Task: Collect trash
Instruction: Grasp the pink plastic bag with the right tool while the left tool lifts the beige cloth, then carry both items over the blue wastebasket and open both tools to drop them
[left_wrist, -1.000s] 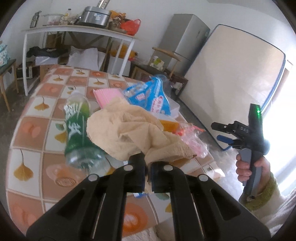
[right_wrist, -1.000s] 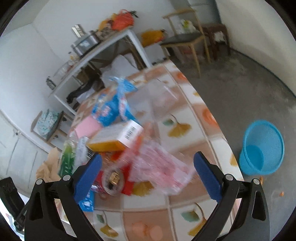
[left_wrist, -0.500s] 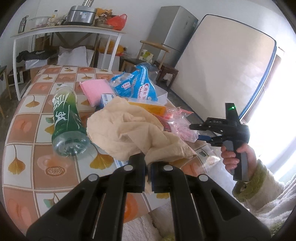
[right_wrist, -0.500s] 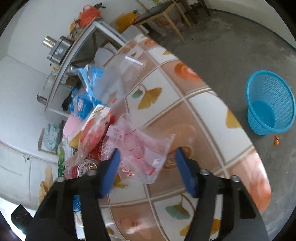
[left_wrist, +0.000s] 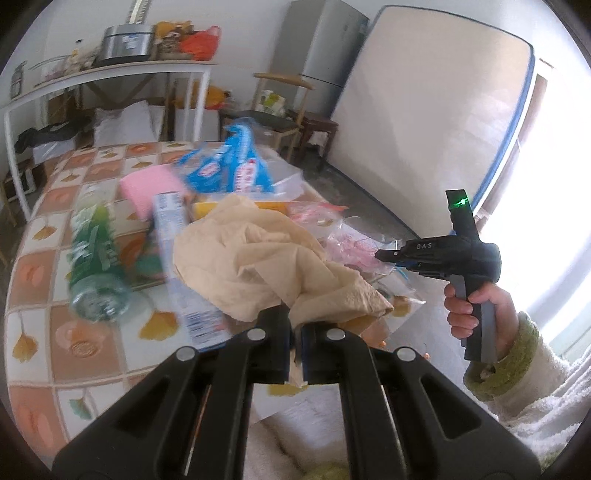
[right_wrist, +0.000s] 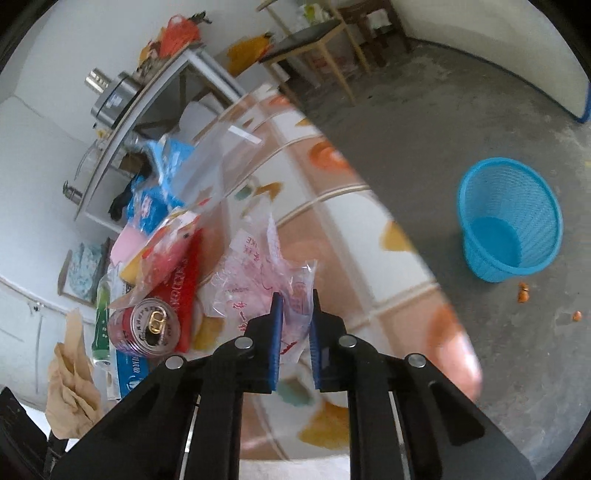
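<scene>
1. Two grippers are at work. The right gripper (right_wrist: 294, 332) points steeply down at the table edge, its blue jaws closing on the pink-printed plastic bag (right_wrist: 258, 291); a fold of the bag already lies between the pads, though a narrow gap shows and I cannot say they press it yet.
2. The left gripper (left_wrist: 294, 336) has its jaws together, clamped on a corner of the crumpled tan paper (left_wrist: 266, 266), which bulges up ahead of the fingers.
3. Outward from the right jaws, the bag spreads up and to the left, toward the red can (right_wrist: 146, 326) and the rest of the litter on the tiled table (right_wrist: 399, 295).
4. The blue basket (right_wrist: 509, 221) stands on the floor, well apart from the table, up and to the right of the right jaws in that view.
5. Judging by this, the right hand is nearer the basket, so its load would go across the table edge first.
</scene>
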